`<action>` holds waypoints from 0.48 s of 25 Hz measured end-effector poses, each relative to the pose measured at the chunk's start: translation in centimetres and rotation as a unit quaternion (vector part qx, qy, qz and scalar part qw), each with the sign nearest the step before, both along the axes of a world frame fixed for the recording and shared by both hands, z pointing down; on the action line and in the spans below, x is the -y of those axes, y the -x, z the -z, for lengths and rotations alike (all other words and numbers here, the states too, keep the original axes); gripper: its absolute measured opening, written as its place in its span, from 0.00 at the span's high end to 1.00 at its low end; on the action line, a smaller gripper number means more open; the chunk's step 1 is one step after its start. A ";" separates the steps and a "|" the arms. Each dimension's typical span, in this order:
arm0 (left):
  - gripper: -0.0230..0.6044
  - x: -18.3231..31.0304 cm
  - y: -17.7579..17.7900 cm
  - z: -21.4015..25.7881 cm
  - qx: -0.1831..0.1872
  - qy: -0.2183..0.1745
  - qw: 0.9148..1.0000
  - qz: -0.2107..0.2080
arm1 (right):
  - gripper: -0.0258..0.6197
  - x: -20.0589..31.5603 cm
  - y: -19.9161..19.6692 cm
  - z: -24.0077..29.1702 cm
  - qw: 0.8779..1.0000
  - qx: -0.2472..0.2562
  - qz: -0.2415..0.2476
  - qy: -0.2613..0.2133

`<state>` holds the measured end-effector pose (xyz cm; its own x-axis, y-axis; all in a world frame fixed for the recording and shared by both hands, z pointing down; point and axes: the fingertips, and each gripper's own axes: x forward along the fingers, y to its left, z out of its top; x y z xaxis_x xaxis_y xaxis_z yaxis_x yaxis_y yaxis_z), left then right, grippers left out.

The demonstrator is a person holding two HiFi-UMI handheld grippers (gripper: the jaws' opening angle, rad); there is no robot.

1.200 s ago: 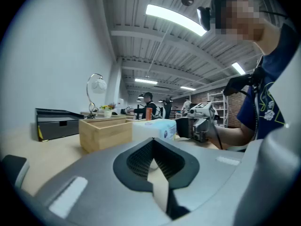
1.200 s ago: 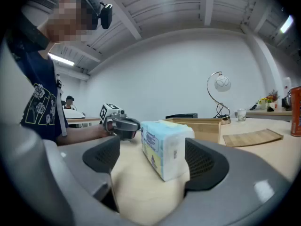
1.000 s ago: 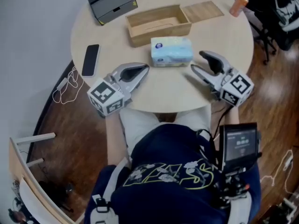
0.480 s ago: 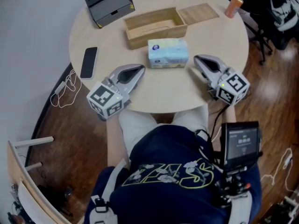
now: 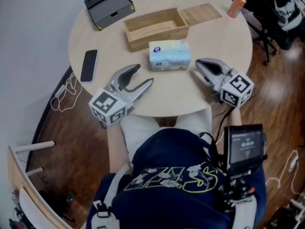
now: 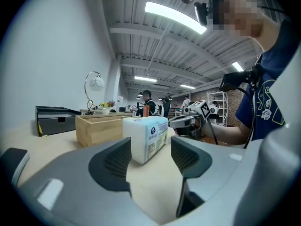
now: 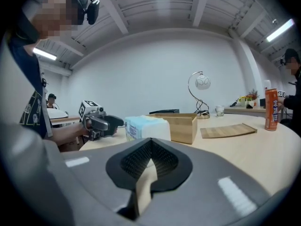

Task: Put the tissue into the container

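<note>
seated at a round table (image 5: pixel 181 92), holding the left gripper (image 5: pixel 144 74) with jaws spread, just opened, clamping nothing, aimed at the tissue pack (image 5: pixel 169 55) a little ahead of the tips. to the right, holding the right gripper (image 5: pixel 199 66) with jaws pressed together and empty, near the pack's right end. pictured with the pack lying flat on the tabletop between both grippers, touching neither, just in front of the open wooden container (image 5: pixel 157 35). also on the table: a flat wooden panel (image 5: pixel 202 13) beside the container, a black phone (image 5: pixel 89 66), a dark tray (image 5: pixel 109 5), an orange can (image 5: pixel 236 5).
</note>
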<state>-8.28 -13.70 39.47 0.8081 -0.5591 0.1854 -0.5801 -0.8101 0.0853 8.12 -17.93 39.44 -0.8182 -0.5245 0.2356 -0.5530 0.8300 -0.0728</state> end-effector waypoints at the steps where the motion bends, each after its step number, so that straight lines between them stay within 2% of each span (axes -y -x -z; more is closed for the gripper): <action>1: 0.57 0.0 0.0 0.0 -0.001 -0.001 1.000 -0.002 | 0.96 0.0 -0.1 0.3 1.000 0.006 0.001 -0.007; 3: 0.56 -0.1 -0.1 0.0 -0.001 -0.001 1.000 -0.006 | 0.96 -0.2 0.1 1.2 0.999 0.024 0.020 -0.018; 4: 0.56 -0.1 -0.1 -0.1 0.000 0.001 1.000 -0.009 | 0.87 -0.4 0.4 1.5 0.999 0.029 0.039 -0.017; 5: 0.56 -0.1 -0.2 -0.2 0.002 0.002 1.000 -0.011 | 0.63 -0.5 0.4 1.1 0.998 0.023 0.056 -0.009; 6: 0.56 0.0 -0.1 -0.3 0.004 0.004 1.000 -0.012 | 0.52 -0.5 0.2 0.3 0.998 0.011 0.068 -0.001; 9: 0.56 0.8 0.3 -0.7 0.010 0.011 1.000 -0.005 | 0.50 -0.5 -0.1 -0.8 0.995 0.001 0.097 0.005; 12: 0.46 1.4 0.2 -1.2 0.018 0.027 0.999 -0.010 | 0.34 -0.3 0.3 -1.0 0.992 0.000 0.127 0.010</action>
<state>-8.45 -15.09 40.67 0.8119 -0.5307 0.2432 -0.5665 -0.8169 0.1083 7.79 -17.63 40.43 -0.9231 -0.2969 0.2446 -0.3265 0.9409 -0.0903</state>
